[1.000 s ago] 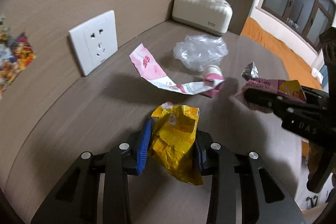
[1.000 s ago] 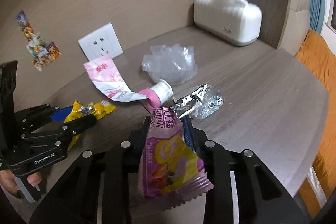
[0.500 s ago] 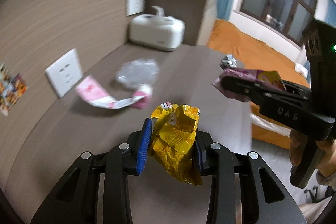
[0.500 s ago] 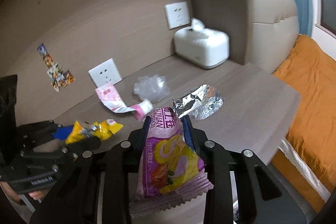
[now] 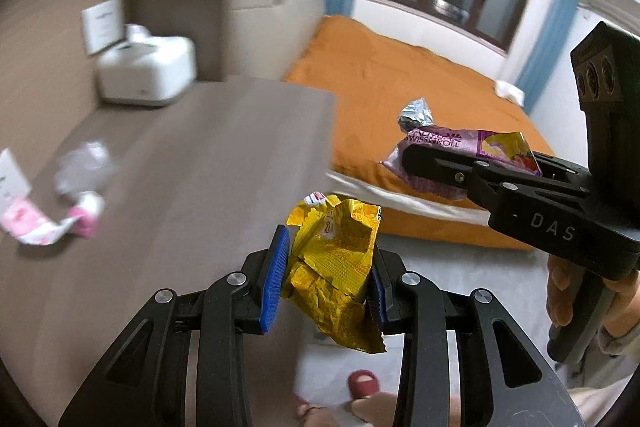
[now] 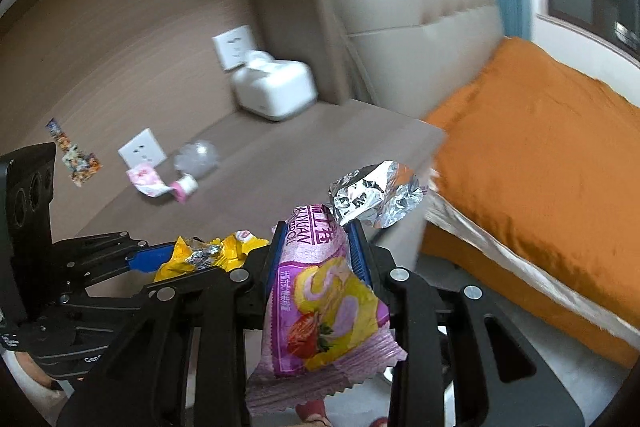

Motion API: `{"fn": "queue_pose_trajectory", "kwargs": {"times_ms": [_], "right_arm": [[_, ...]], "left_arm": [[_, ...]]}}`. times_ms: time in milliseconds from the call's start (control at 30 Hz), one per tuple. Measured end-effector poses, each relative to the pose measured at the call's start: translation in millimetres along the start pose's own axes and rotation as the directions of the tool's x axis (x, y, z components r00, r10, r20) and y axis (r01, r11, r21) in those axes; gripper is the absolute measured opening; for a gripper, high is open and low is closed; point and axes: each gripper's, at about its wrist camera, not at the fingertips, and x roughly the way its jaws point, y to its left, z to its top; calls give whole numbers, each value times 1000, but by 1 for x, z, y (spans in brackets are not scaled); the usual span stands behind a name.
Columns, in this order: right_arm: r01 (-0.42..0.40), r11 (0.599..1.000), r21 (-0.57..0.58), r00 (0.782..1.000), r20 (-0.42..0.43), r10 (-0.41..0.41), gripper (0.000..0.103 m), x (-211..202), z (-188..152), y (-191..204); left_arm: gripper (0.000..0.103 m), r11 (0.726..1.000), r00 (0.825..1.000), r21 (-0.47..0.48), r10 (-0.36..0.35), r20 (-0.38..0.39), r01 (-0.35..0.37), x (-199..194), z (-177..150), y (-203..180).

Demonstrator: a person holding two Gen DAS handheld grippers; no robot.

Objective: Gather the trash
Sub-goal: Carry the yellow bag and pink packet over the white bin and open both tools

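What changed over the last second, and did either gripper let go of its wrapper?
Both grippers swung away from the desk toward the bed. Unchanged: left gripper holds the yellow wrapper, right gripper the pink wrapper; remaining trash stays on the desk.

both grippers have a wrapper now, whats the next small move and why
Probably carry both on to a bin, none in view yet: the left gripper is clamped on the yellow wrapper, the right gripper on the pink wrapper, both past the table edge.
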Motion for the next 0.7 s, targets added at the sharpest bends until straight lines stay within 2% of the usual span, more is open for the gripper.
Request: {"fn": "queue_pose_trajectory", "kwargs": {"times_ms": [367, 467, 600, 700], "right_arm": [[98, 991, 94, 995, -44, -95, 32, -39, -38, -86], [117, 985, 124, 992, -64, -110, 32, -39, -49, -105], [145, 976, 162, 987, -97, -131, 32, -31, -67, -133], [181, 967, 181, 978, -134, -158, 32, -13, -86, -155]], "left_arm": [[35, 986, 988, 104, -123, -90, 132, 70, 7, -98], [35, 976, 975, 95, -182, -124, 194, 93, 6, -113], [35, 968, 960, 94, -211, -184, 231, 128, -3, -126], [35, 964, 941, 75, -228, -249, 254, 167, -18, -131]]}}
